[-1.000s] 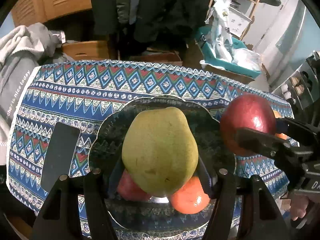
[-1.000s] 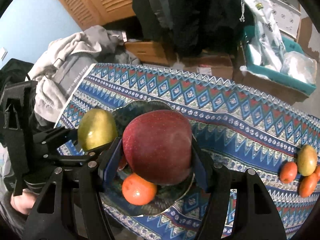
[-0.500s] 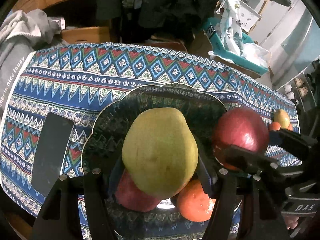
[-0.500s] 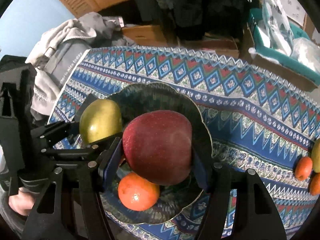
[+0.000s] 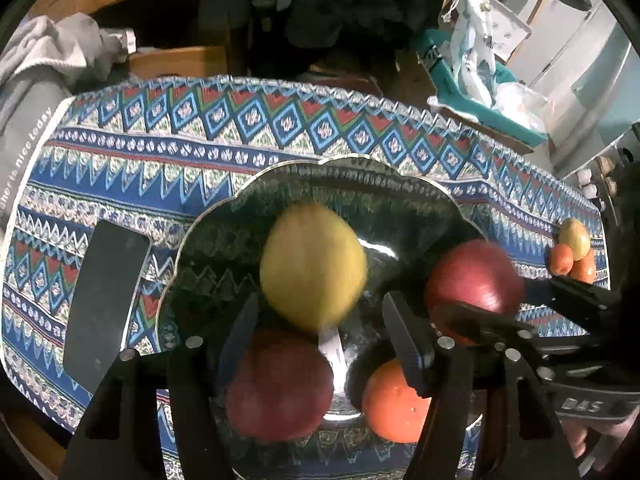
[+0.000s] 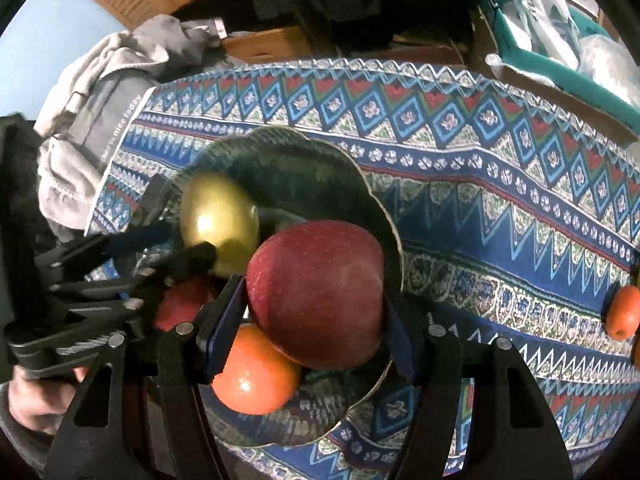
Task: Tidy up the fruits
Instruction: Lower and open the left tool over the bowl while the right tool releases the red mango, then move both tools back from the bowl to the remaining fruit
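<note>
Two fruits are hanging over the plate (image 6: 384,216) at this moment. The big red apple (image 6: 316,292) is sitting between the blue pads of the right gripper (image 6: 316,304). Both pads are pressing on its sides, so this gripper is pinching it just above the near half of the plate. The gripper is pointing steeply downward.

The pear (image 5: 314,264) is showing blurred at the very tips of the left gripper (image 5: 320,316), over the middle of the plate. Dark slivers are showing between the pear and each pad. I cannot tell whether those half-spread jaws are pinching it. This gripper is also tilting steeply down, and from the right camera its fingers are reaching in from the left, one tip touching the pear's side.

An orange (image 6: 256,372) and a smaller red apple (image 5: 280,384) are lying in the plate's near part, under the two held fruits and partly hidden by them.

A hand (image 6: 36,400) is gripping the handle of the left gripper at the lower left edge of the right camera's view.

The plate is resting on a patterned tablecloth (image 5: 248,124). A dark phone (image 5: 104,300) is lying flat just left of the plate. Three small fruits (image 5: 572,252) are clustering together well apart, at the cloth's right end. Grey clothes (image 6: 92,92) are lying heaped beyond the left end of the cloth.
</note>
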Demonstrator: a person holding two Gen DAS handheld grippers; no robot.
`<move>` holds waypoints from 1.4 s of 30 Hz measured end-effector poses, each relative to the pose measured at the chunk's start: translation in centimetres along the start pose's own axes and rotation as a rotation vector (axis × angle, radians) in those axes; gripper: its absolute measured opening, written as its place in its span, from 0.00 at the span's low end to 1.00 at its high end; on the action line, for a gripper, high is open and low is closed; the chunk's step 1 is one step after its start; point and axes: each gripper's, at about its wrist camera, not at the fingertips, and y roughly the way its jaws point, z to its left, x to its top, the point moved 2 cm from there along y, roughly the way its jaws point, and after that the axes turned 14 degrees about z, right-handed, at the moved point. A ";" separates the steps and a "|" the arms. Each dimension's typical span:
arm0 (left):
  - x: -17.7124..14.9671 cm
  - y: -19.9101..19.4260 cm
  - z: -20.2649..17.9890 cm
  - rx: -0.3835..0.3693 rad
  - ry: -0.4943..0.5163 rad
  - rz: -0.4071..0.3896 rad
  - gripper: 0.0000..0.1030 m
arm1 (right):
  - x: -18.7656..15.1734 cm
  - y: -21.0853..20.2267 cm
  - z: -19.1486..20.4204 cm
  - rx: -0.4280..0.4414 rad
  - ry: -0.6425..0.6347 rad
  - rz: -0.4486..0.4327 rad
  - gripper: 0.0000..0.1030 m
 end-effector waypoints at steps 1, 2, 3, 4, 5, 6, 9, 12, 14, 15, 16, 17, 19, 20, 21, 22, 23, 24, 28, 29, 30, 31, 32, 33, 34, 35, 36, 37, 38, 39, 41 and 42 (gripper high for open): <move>0.0 -0.2 0.0 0.007 -0.001 -0.005 0.65 | 0.0 -0.2 0.0 0.017 0.000 -0.012 0.64; 0.0 -0.4 0.0 0.012 -0.001 -0.009 0.65 | 0.0 -0.4 0.0 0.012 0.001 -0.024 0.64; -0.1 -0.6 0.1 0.014 -0.001 -0.013 0.65 | 0.0 -0.7 0.1 0.004 -0.002 -0.029 0.64; -0.2 -0.8 0.2 0.013 -0.003 -0.015 0.65 | 0.1 -1.0 0.3 0.004 -0.009 -0.033 0.64; -0.2 -0.9 0.3 0.011 -0.007 -0.014 0.66 | 0.1 -1.2 0.3 0.008 -0.010 -0.037 0.64; -0.3 -0.9 0.3 0.009 -0.010 -0.013 0.66 | 0.1 -1.5 0.3 0.009 -0.008 -0.043 0.64; -0.7 -1.2 0.6 0.000 -0.024 -0.004 0.66 | 0.0 -2.2 0.5 -0.007 -0.010 -0.058 0.68; -1.0 -1.7 0.4 -0.010 -0.026 -0.009 0.66 | -0.4 -3.3 0.8 -0.059 -0.021 -0.087 0.73; -1.3 -2.2 0.2 -0.012 -0.020 -0.017 0.66 | -0.5 -3.9 1.0 -0.103 -0.026 -0.104 0.75; -1.4 -2.5 0.0 -0.012 -0.015 -0.022 0.66 | -0.7 -4.3 1.0 -0.128 -0.028 -0.114 0.75; -1.4 -2.7 -0.2 -0.013 -0.011 -0.027 0.66 | -0.8 -4.7 1.0 -0.142 -0.030 -0.122 0.75; -1.5 -3.0 -0.4 -0.014 -0.007 -0.032 0.68 | -1.0 -5.2 1.0 -0.155 -0.033 -0.133 0.75; -1.7 -3.5 -1.0 -0.012 0.005 -0.044 0.71 | -1.4 -6.1 0.9 -0.186 -0.039 -0.152 0.76; -1.8 -3.7 -1.2 -0.011 0.011 -0.049 0.71 | -1.5 -6.4 0.9 -0.201 -0.042 -0.159 0.77; -2.0 -4.0 -1.5 -0.009 0.020 -0.054 0.71 | -1.7 -6.8 0.8 -0.225 -0.046 -0.168 0.78; -2.1 -4.1 -1.8 -0.006 0.028 -0.058 0.71 | -1.8 -7.3 0.8 -0.246 -0.050 -0.176 0.78; -2.1 -4.2 -2.1 -0.003 0.035 -0.060 0.71 | -2.0 -7.6 0.7 -0.259 -0.051 -0.182 0.79; -2.2 -4.4 -2.5 -0.001 0.044 -0.063 0.72 | -2.2 -8.0 0.6 -0.271 -0.049 -0.189 0.79; -2.7 -5.1 -3.6 0.002 0.074 -0.075 0.76 | -3.1 -9.3 -0.3 -0.290 -0.028 -0.200 0.79; -2.8 -5.2 -3.9 0.004 0.082 -0.078 0.76 | -3.3 -9.5 -0.6 -0.293 -0.024 -0.202 0.80; -2.8 -5.2 -4.1 0.007 0.088 -0.079 0.76 | -3.5 -9.8 -0.8 -0.298 -0.019 -0.204 0.80; -2.9 -5.3 -4.5 0.010 0.096 -0.080 0.76 | -3.8 -10.1 -1.1 -0.307 -0.013 -0.205 0.81; -3.0 -5.4 -4.8 0.010 0.105 -0.081 0.76 | -4.0 -10.3 -1.3 -0.315 -0.010 -0.206 0.81; -3.1 -5.5 -5.0 0.008 0.110 -0.081 0.76 | -4.3 -10.6 -1.6 -0.322 -0.005 -0.207 0.81; -3.2 -5.6 -5.5 0.006 0.120 -0.082 0.76 | -4.6 -10.8 -1.9 -0.325 -0.001 -0.207 0.81; -3.3 -5.7 -5.9 0.005 0.127 -0.082 0.76 | -4.9 -11.0 -2.1 -0.327 0.002 -0.208 0.81; -3.3 -5.8 -6.2 0.004 0.135 -0.083 0.76 | -5.2 -11.3 -2.5 -0.329 0.006 -0.211 0.81; -3.4 -5.9 -6.6 0.003 0.142 -0.085 0.76 | -5.6 -11.5 -2.7 -0.332 0.009 -0.214 0.81; -3.5 -6.1 -6.9 0.002 0.149 -0.087 0.76 | -5.8 -11.7 -2.9 -0.336 0.011 -0.215 0.81; -3.6 -6.2 -7.4 0.003 0.160 -0.089 0.76 | -6.1 -11.9 -3.2 -0.340 0.013 -0.218 0.81; -3.7 -6.4 -8.1 0.005 0.177 -0.093 0.78 | -6.7 -12.4 -3.8 -0.347 0.019 -0.224 0.81; -3.8 -6.5 -8.6 0.008 0.189 -0.095 0.78 | -6.9 -12.6 -4.1 -0.347 0.022 -0.226 0.81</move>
